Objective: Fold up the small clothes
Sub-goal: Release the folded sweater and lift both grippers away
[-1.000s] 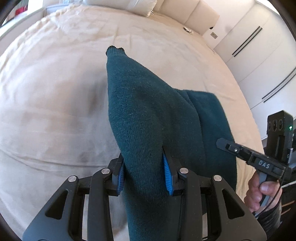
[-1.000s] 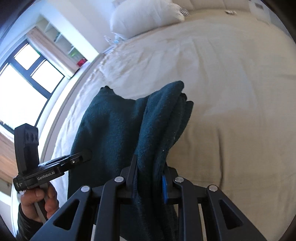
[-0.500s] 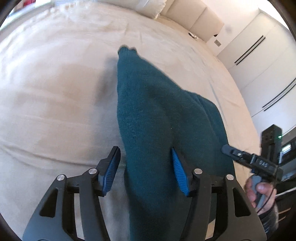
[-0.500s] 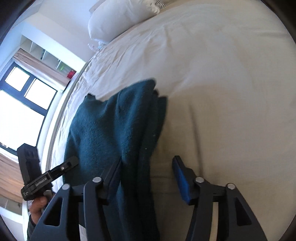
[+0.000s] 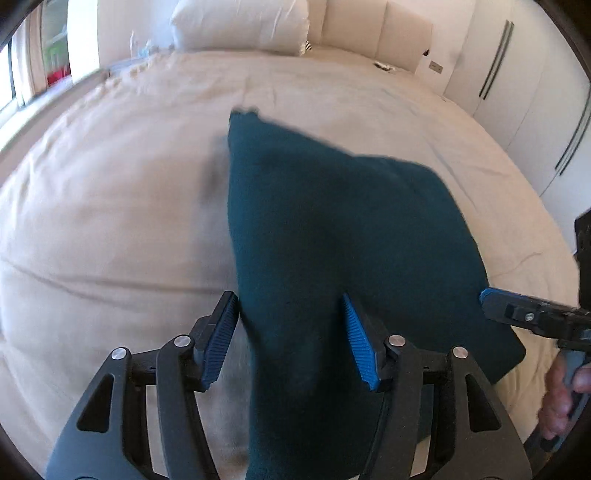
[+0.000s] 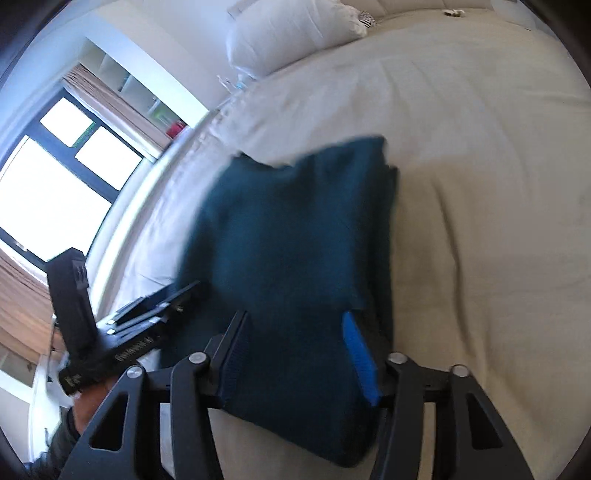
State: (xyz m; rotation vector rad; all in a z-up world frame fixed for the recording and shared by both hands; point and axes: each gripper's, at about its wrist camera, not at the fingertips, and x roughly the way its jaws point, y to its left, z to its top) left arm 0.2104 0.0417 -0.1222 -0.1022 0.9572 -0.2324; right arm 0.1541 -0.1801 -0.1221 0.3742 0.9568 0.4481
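On the bed: cream cover (image 5: 110,206), lightly creased, carrying one dark teal knit garment (image 5: 332,221) folded flat near the foot end.
Room, head end: one white pillow (image 5: 240,22) against a padded cream headboard (image 5: 388,29); small dark item (image 5: 384,67) near the far corner, too small to tell.
Room, right side: white wardrobe doors (image 5: 517,74) with dark vertical handles.
Room, left side: dark-framed window (image 6: 55,177), brown curtains (image 6: 114,99), white shelving (image 6: 122,79) beside it.
Garment position: lying on the cover, narrow end pointing toward the pillow, broad end toward the cameras; layered edges visible along its right side in the right wrist view (image 6: 303,236).
Left hand-held gripper (image 5: 291,339): low over the near left part of the garment, blue-padded fingers (image 5: 221,336) spread apart on either side of a fold, pads not pressing the cloth.
Right hand-held gripper (image 6: 299,350): low over the near right part, fingers (image 6: 360,356) likewise spread with cloth between them, unclamped.
Hands: right hand (image 5: 561,398) wrapped on its handle at the garment's right corner; left hand (image 6: 92,402) gripping its handle, partly hidden.
Count: one garment, one pillow, two hand-held grippers, two hands.
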